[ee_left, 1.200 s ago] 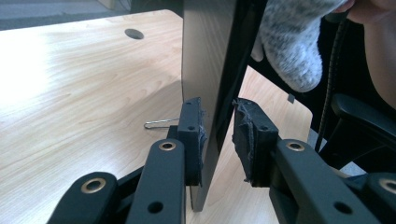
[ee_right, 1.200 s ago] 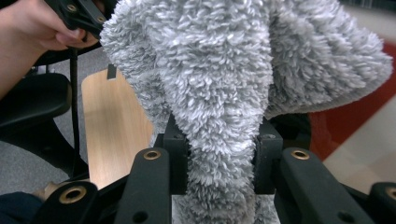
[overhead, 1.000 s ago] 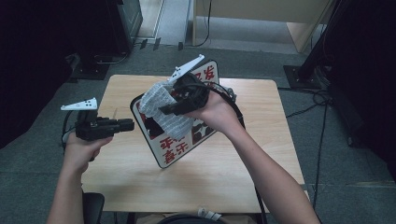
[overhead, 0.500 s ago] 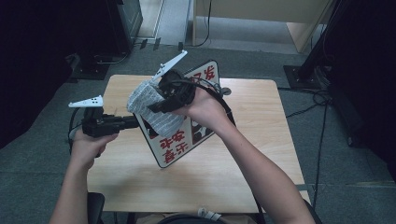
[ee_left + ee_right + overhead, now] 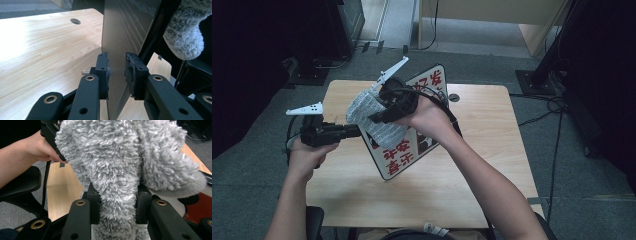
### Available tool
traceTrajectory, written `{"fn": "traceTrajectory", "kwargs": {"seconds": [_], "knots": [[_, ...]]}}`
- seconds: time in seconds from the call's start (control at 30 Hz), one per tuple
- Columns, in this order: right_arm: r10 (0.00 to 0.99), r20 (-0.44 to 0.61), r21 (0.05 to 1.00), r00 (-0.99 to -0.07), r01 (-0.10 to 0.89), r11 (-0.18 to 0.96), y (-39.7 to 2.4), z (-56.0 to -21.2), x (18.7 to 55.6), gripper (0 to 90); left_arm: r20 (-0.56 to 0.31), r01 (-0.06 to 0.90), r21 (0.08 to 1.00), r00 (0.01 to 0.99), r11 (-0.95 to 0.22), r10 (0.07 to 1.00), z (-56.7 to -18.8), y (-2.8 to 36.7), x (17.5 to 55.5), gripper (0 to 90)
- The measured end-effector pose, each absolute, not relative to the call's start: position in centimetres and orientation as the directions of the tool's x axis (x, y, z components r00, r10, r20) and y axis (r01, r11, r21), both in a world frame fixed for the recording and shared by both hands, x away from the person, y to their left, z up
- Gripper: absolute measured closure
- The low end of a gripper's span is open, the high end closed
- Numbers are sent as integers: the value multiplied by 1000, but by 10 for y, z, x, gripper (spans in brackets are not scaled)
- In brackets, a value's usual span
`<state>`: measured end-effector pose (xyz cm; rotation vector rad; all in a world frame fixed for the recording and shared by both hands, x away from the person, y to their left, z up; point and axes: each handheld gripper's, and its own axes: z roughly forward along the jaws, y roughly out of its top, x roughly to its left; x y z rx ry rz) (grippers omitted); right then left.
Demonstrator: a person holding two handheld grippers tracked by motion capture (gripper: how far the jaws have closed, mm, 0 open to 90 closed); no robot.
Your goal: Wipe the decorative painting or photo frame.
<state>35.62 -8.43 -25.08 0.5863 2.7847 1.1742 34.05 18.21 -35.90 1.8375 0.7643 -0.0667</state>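
Right now the left gripper (image 5: 354,131) clamps the sign's (image 5: 412,150) left edge, holding it tilted above the table (image 5: 492,165) near its middle, while the right gripper (image 5: 374,118), jaws squeezing a grey cloth (image 5: 362,110), wipes the face. Next, I'd guess, strokes toward the lower corner.

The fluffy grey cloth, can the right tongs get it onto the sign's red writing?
Probably yes. The right tongs grip the fluffy grey cloth just above the sign, which the left tongs steady by its edge. Nothing lies between.
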Motion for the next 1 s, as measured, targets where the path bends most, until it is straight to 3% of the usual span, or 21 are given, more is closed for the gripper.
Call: {"fn": "traceTrajectory", "kwargs": {"seconds": [1.0], "knots": [[354,80,689,-932,309,655,-85,-274,351,655,-395,530,825,790,-197,469,-359,181,340,724]]}}
